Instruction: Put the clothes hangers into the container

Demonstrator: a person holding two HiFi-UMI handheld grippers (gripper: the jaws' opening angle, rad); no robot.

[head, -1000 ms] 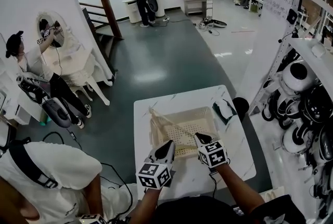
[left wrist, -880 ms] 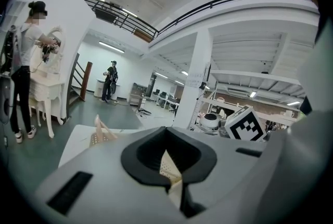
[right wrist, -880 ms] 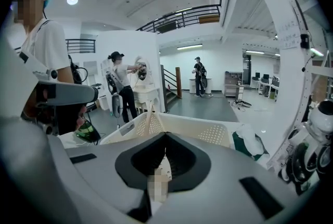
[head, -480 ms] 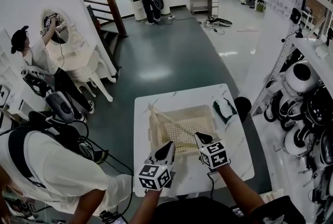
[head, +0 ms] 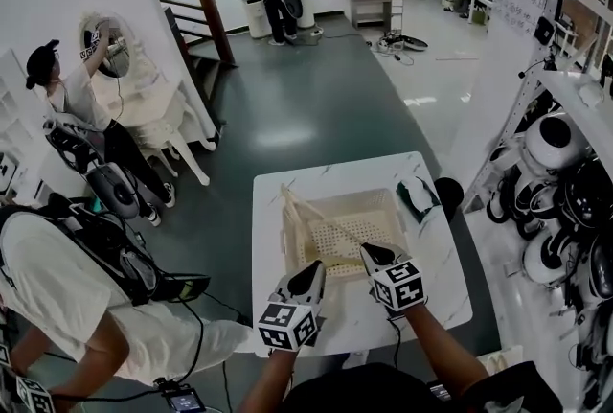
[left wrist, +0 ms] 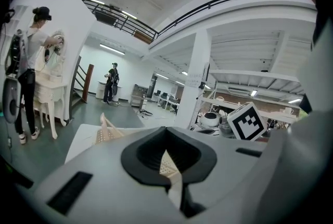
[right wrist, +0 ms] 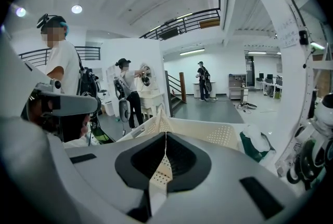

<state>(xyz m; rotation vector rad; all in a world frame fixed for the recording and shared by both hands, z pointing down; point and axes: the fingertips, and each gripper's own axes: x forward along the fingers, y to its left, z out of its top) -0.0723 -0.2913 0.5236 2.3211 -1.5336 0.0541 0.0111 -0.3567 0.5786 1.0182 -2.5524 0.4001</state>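
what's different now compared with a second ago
Only the person in the white shirt beside the table moved, shifting up and toward the left edge of the head view. The left claw and right claw stay shut at the basket's near rim, and the hanger still lies inside.

Left gripper (head: 313, 269), right gripper (head: 368, 252): pale grey-white shells tapering to blunt noses. Each carries a cube (head: 286, 325) faced with black-and-white square markers. Housings show a black-rimmed recess (right wrist: 163, 165) and dark rectangular slots. Thin dark cable (head: 396, 336) trails from the right unit. Wearer in dark top (head: 364, 392).
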